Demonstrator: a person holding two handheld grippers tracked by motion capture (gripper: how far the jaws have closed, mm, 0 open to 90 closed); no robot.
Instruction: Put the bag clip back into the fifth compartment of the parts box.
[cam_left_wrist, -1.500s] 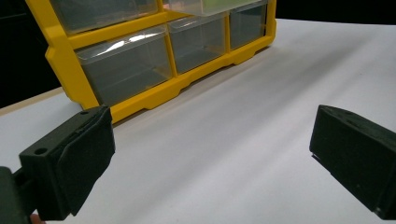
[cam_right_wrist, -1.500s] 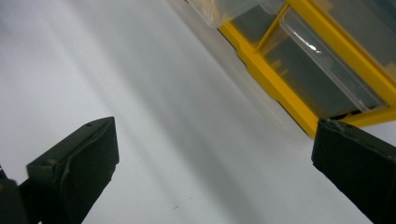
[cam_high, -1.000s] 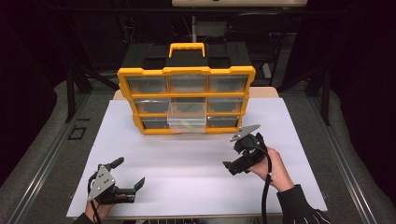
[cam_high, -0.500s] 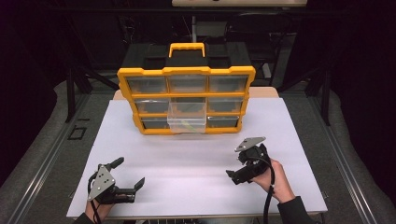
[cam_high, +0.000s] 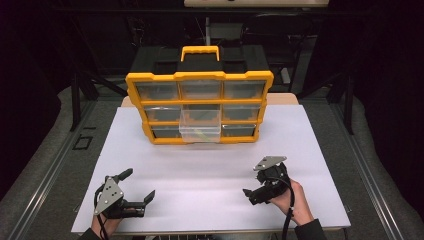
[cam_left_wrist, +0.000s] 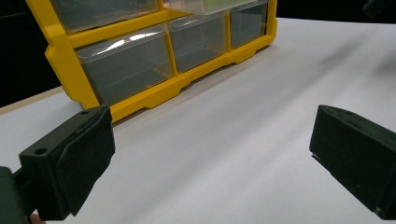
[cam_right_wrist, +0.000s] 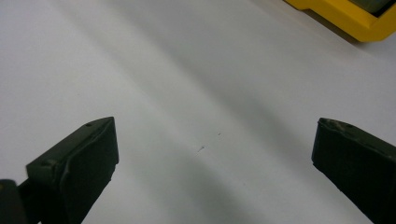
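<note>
Tools spread wide, left tool (cam_high: 136, 187), right tool (cam_high: 252, 189), organizer (cam_high: 200, 107) beyond

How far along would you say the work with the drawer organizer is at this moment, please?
Done: the middle drawer of the yellow organizer stands pulled out, something greenish inside. In hand: nothing; the left gripper and right gripper are both open over the white board, apart from the cabinet. Left: probably handling the contents or shutting that drawer.
</note>
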